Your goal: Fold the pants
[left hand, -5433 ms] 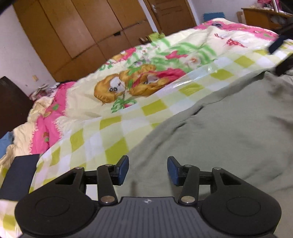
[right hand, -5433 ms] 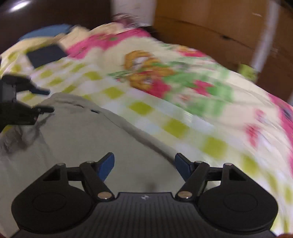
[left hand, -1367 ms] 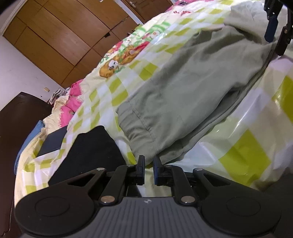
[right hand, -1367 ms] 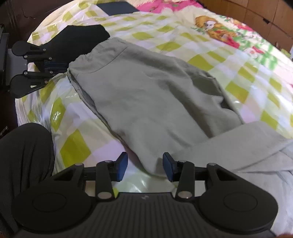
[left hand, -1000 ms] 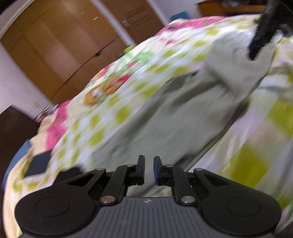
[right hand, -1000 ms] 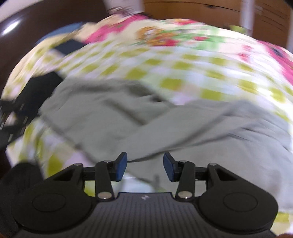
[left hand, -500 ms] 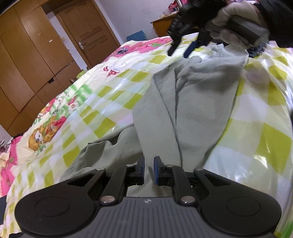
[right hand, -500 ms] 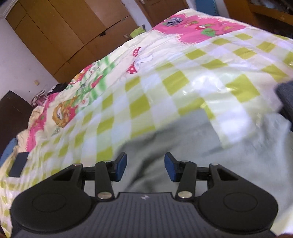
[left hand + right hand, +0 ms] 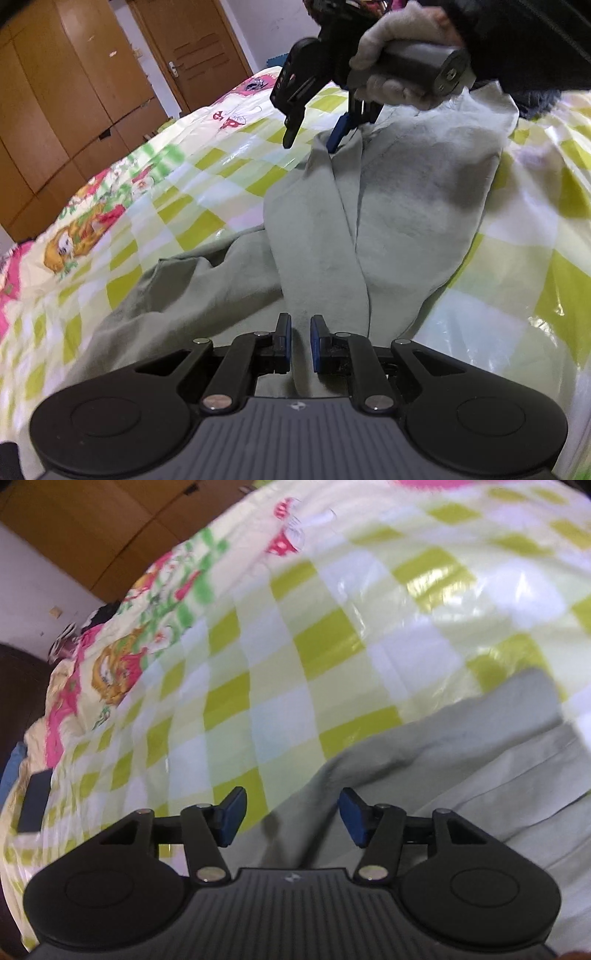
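Bed [image 9: 207,192]: checked cover, carried the pants so I could fold flat.
Pants [image 9: 399,221]: grey, legs doubled, running toward 12 o'clock.
Left tool [image 9: 298,341]: angled down, clamped on the near fold to anchor it.
Right tool [image 9: 312,136]: gloved hand [image 9: 402,59] tilted it down; jaws opening, nothing pressed.

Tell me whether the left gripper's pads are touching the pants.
Touching. In the left wrist view, the left gripper pinches a fold of the grey pants between its blue pads.
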The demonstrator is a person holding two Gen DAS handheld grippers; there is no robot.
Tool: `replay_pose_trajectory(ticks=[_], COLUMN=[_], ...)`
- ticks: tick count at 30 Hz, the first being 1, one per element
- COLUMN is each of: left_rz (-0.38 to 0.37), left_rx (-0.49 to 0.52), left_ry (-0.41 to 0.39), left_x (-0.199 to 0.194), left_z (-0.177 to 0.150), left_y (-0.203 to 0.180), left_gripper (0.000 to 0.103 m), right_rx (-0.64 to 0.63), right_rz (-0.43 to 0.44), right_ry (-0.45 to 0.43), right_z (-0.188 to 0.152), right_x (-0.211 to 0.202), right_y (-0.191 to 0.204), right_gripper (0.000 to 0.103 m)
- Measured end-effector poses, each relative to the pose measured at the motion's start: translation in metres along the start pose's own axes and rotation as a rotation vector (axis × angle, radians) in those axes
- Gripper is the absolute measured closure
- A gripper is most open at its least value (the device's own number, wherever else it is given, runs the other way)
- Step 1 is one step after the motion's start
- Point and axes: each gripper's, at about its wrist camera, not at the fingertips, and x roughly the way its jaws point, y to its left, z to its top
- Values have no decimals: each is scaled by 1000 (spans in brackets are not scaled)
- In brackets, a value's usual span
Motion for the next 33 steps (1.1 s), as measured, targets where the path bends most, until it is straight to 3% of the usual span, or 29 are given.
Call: replay_pose_trajectory(ticks=[1, 3, 4, 7, 13, 16, 19, 21, 24, 27, 31, 33], left_rz=[-2, -2, -2, 0, 8, 13, 8, -7, -16, -13, -2, 3], left_rx=[-3, 0, -2, -4, -19, -17, -16, -16, 7, 36, 68, 84], left_ry=[-3, -8, -7, -8, -15, -14, -18, -15, -4, 7, 22, 24], left_x=[0, -2, -1, -2, -6, -8, -9, -9, -8, -9, -14, -16], left_z=[-1, -2, -2, -2, -1, -1, -3, -6, -10, -10, -5, -1], left_y=[1, 0, 0, 1, 3, 2, -1, -3, -9, -14, -18, -21], left_gripper=[74, 74, 74, 74, 74, 74, 74, 74, 74, 74, 74, 74], right_rx=[7, 42, 57, 65, -35, -46, -109, -170, -183, -50, 142, 208], right_rz=[11, 38, 58, 122, 202, 309, 332, 278, 168, 72, 133, 163], right_ry=[-9, -17, -22, -63, -184, -294, -435, -496, -461, -352, -325, -342], right_z=[1, 4, 6, 8, 16, 10, -24, -61, -109, -132, -135, -128], right_x=[0, 0, -2, -17, -71, -114, -163, -190, -200, -186, -172, -167], right_y=[-1, -5, -6, -5, 20, 23, 20, 10, -22, -68, -114, -125], right_gripper=[58, 97, 100, 100, 100, 100, 100, 100, 96, 90, 90, 83])
